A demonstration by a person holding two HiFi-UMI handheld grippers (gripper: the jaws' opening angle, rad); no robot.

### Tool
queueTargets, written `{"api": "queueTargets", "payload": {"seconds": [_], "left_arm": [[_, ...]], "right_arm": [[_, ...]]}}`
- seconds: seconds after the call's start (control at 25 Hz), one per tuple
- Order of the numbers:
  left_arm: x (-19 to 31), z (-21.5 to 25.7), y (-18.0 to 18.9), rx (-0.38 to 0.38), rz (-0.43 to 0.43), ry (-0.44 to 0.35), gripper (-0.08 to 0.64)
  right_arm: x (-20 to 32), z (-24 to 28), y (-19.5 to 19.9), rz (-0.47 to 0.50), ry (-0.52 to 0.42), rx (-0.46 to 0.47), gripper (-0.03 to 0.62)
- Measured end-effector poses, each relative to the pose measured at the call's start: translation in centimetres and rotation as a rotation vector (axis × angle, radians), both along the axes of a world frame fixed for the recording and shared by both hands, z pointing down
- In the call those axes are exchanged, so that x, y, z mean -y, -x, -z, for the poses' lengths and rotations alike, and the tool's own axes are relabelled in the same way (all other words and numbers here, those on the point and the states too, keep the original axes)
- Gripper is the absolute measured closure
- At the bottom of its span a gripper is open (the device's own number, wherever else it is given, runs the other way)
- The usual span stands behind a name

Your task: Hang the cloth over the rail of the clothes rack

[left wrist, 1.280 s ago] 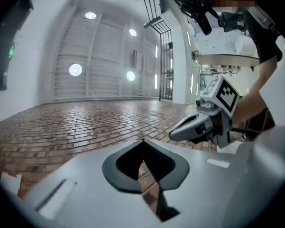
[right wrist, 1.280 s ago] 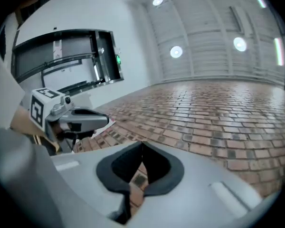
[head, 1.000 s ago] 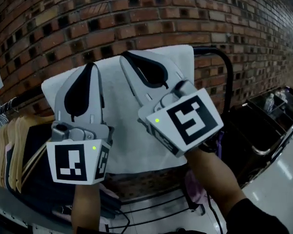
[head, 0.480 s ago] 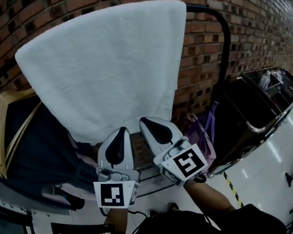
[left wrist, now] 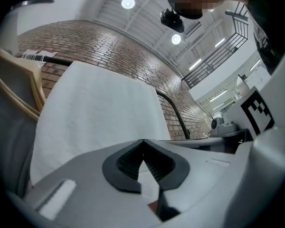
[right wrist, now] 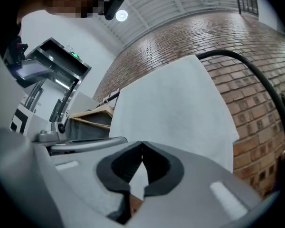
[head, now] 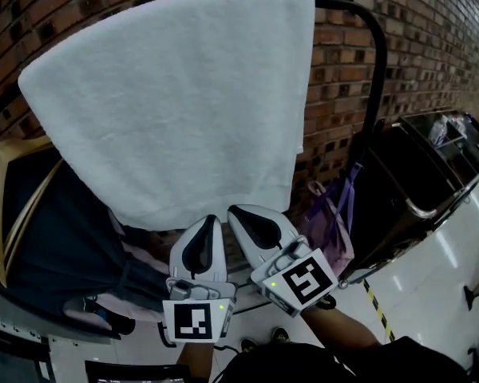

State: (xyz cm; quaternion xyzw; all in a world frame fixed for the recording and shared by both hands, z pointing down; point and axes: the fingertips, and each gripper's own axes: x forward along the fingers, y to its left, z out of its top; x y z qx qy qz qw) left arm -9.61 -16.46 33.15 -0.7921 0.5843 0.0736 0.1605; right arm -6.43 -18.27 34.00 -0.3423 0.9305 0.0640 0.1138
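— Cloth (head: 176,102), where is it?
— Draped over the rail (head: 345,5) of the clothes rack (head: 377,78). It hangs flat in front of the brick wall (head: 431,46) with its lower hem free. I'd judge the hanging step done.
— And your claws?
— Left claw (head: 209,225) and right claw (head: 241,214) are both pinched closed on nothing. They sit side by side, close under the hem and gripping none of it. In each gripper view I see the jaws meet, with the cloth beyond them.
— Next move?
— Probably only staying clear of the hem, so I don't drag it off, and perhaps checking that it hangs evenly.
— Any containers?
— A black cart (head: 419,174) stands right of the rack, with something pale at its far end, too small to name. A purple bag (head: 335,214) hangs beside the rack, and I can't see inside it.
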Motion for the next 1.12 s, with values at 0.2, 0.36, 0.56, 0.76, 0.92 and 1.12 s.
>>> {"api": "queueTargets", "payload": {"seconds": [0.2,0.36,0.56,0.76,0.92,1.12], "left_arm": [[0.4,-0.7,-0.8,0.029,-0.016,0.024,0.552],[0.7,-1.1,-1.1,0.035,-0.021,0.042,0.552],[1.1,-1.1,-1.1,0.031,-0.023,0.037,0.552],[1.4,-1.3,-0.9,0.042,-0.015,0.045,0.552],[1.5,-1.2,-0.6,0.05,-0.004,0.038,0.552],[1.8,-1.3,0.0,0.059,0.018,0.041,0.552]], "right_arm": [[0.3,-0.3,0.2,0.001,0.014,-0.002,0.588],[0.6,-0.4,0.2,0.009,0.01,0.002,0.588],[0.9,-0.4,0.3,0.005,0.009,-0.015,0.588],[1.1,-0.6,0.4,-0.012,0.004,-0.007,0.588],[1.1,-0.6,0.6,-0.016,-0.008,-0.018,0.588],[1.1,-0.7,0.9,-0.014,-0.011,-0.023,0.588]]}}
